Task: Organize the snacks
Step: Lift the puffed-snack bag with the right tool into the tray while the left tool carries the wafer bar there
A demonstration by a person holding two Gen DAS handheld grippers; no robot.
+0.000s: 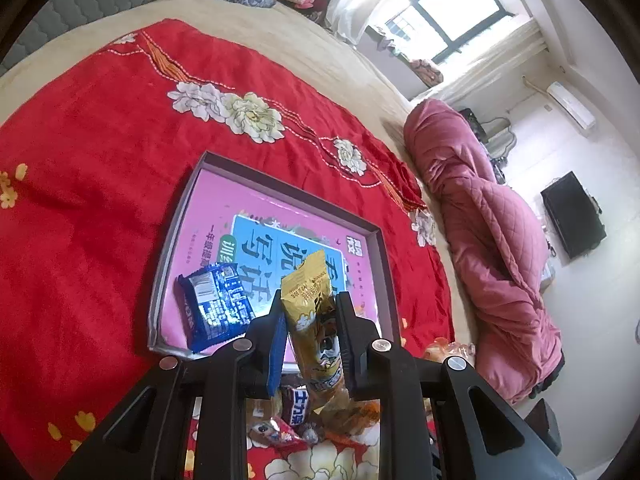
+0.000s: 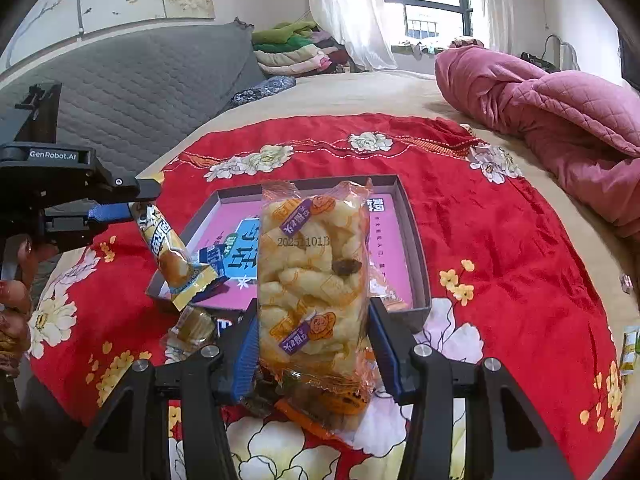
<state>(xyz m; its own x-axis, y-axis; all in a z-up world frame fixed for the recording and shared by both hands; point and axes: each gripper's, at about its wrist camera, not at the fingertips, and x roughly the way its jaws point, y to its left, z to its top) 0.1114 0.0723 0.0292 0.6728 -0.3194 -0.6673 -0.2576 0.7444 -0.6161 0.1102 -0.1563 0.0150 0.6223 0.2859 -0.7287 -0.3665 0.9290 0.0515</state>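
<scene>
My left gripper point(image 1: 308, 300) is shut on a long yellow snack packet point(image 1: 310, 300) and holds it over the near edge of the shallow grey box point(image 1: 384, 256). That packet also shows in the right wrist view point(image 2: 166, 252), hanging from the left gripper point(image 2: 132, 206). A blue snack packet point(image 1: 216, 304) lies in the box on its pink printed bottom. My right gripper point(image 2: 312, 312) is shut on a clear bag of pale puffed snacks point(image 2: 312, 272), held upright in front of the box point(image 2: 420, 264).
The box sits on a red flowered blanket point(image 1: 80, 180) on a bed. Several loose snacks point(image 1: 296, 412) lie in front of the box; a small one point(image 2: 192, 326) shows by the box corner. A pink quilt point(image 2: 560, 120) is bunched at the right.
</scene>
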